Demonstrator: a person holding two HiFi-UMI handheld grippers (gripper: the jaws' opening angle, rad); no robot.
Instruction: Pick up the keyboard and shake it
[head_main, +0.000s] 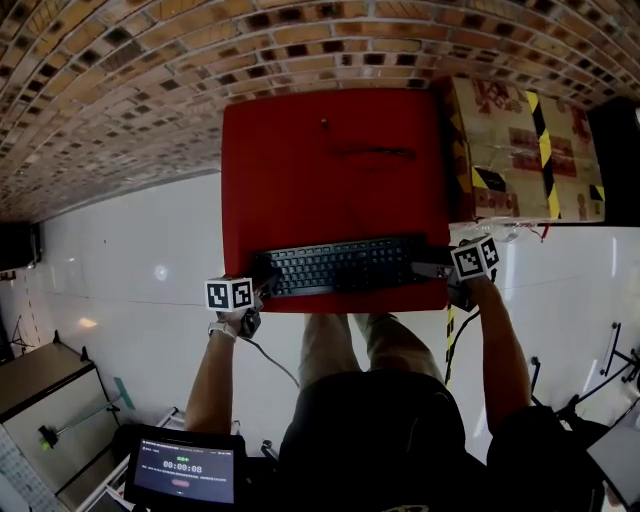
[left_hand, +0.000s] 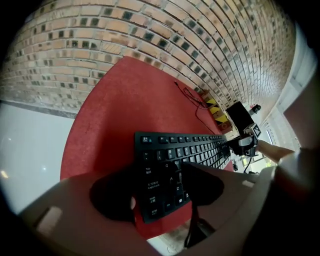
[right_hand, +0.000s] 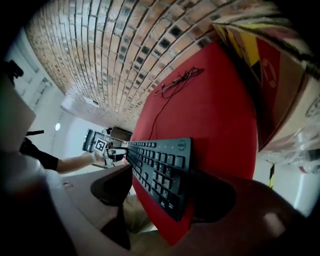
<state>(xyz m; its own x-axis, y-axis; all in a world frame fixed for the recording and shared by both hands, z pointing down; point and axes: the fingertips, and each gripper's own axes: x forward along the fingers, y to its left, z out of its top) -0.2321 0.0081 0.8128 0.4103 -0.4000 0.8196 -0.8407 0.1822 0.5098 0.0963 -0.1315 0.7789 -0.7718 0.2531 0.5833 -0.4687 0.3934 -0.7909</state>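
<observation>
1. Head view only: tablet (head_main: 185, 470) with a timer screen at near left. Person's legs (head_main: 345, 345) sit under the near table edge, and both forearms reach to the two ends of the keyboard (head_main: 345, 265).
2. Left tool (left_hand: 157, 192), own view: jaws apart, straddling the keyboard's left end. One jaw lies over the keys. The other sits just off the end edge, with a thin sliver showing between.
3. Right tool (right_hand: 162, 187), own view: jaws apart around the keyboard's right end. One jaw is partly hidden behind the end. The other stands clear of the key side, with an open gap.
4. From the head view the marker cubes cover most of both jaw pairs, so the jaw state only reads from the gripper views.
5. Each gripper view catches the other tool, small, at the keyboard's opposite end.
6. Keyboard: black, flat along the near edge of the red table (head_main: 330, 170), long side running left-right.
7. Thin dark cable (right_hand: 177, 80) lies on the table's far half. It's clear in both gripper views, only a faint line from the head view.
8. Room: glossy white floor (head_main: 130, 260) on both sides. A cardboard box (head_main: 520, 150) with yellow-black tape stands against the table's right side. A brick wall (head_main: 200, 60) is beyond the far edge.
9. Can't tell whether the hidden right jaw touches the keyboard. The box's right part is cut off in the right gripper view.
</observation>
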